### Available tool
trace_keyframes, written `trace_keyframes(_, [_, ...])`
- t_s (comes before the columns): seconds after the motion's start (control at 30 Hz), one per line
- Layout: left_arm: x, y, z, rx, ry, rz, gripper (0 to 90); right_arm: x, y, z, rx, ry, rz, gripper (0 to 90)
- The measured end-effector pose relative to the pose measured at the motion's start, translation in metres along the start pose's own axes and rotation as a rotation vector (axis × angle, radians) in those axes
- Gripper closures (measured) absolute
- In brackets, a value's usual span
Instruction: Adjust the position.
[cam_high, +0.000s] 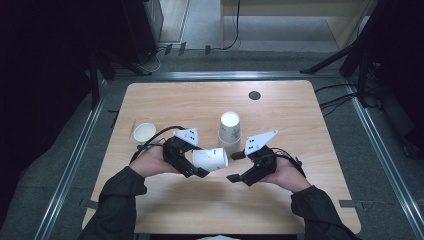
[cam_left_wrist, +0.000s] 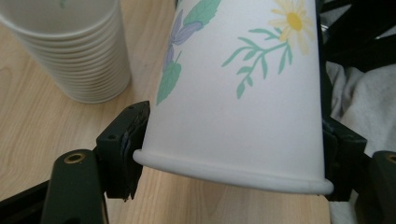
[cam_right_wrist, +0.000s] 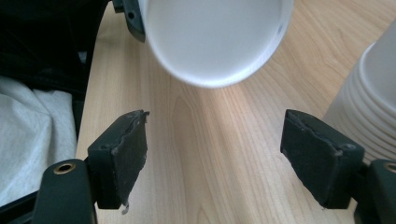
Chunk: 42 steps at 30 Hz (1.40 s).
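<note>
My left gripper (cam_high: 200, 162) (cam_left_wrist: 233, 154) is shut on a white paper cup (cam_high: 211, 158) (cam_left_wrist: 243, 93) with a flower and leaf print. It holds the cup on its side just above the table, jaws pressing both sides near the rolled rim. The cup's far end (cam_right_wrist: 215, 37) points toward my right gripper (cam_high: 233, 166) (cam_right_wrist: 215, 154), which stands open a short way to the right with only bare tabletop between its jaws. A stack of upside-down paper cups (cam_high: 230, 131) (cam_left_wrist: 70, 46) (cam_right_wrist: 369, 107) stands just behind both grippers.
A single upright cup (cam_high: 144, 132) sits at the left of the wooden table (cam_high: 280, 115). A small dark round spot (cam_high: 254, 95) marks the far side. Metal rails run along the floor around the table, and cables trail at the back right.
</note>
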<state>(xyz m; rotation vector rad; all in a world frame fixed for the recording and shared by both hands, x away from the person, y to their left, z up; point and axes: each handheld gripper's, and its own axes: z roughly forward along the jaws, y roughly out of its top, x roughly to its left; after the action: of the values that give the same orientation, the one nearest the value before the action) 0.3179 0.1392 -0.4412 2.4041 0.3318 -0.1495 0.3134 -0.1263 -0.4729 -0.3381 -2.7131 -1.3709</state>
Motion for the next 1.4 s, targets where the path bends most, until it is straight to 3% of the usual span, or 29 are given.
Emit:
trace_keyframes(0.27, [0.0, 0.021, 0.005, 0.134, 0.025, 0.048, 24.7, -0.002, -0.001, -0.007, -0.028, -0.003, 0.006, 23.5])
trace_keyframes(0.33, [0.001, 0.025, 0.006, 0.166, 0.049, 0.064, 24.7, -0.002, 0.0, -0.006, -0.024, -0.007, 0.001, 23.4])
trace_keyframes(0.7, [0.001, 0.036, 0.015, 0.313, 0.05, 0.081, 25.1, -0.004, 0.002, 0.001, -0.02, -0.007, -0.007, 23.5])
trace_keyframes(0.8, [0.001, 0.038, 0.018, 0.359, 0.078, 0.082, 25.0, -0.003, 0.003, 0.002, -0.018, -0.008, -0.01, 23.5])
trace_keyframes(0.9, [0.0, 0.04, 0.02, 0.367, 0.064, 0.083, 25.1, -0.003, 0.004, 0.004, -0.014, -0.01, -0.012, 23.4])
trace_keyframes(1.03, [-0.002, 0.042, 0.026, 0.423, 0.084, 0.083, 25.4, -0.003, 0.005, 0.007, -0.011, -0.007, -0.019, 23.5])
trace_keyframes(1.27, [-0.003, 0.045, 0.033, 0.427, 0.056, 0.052, 25.5, -0.002, 0.006, 0.015, 0.01, 0.002, -0.029, 24.4])
trace_keyframes(1.4, [-0.005, 0.044, 0.036, 0.435, 0.054, 0.06, 25.4, -0.001, 0.007, 0.019, 0.031, 0.014, -0.039, 26.6])
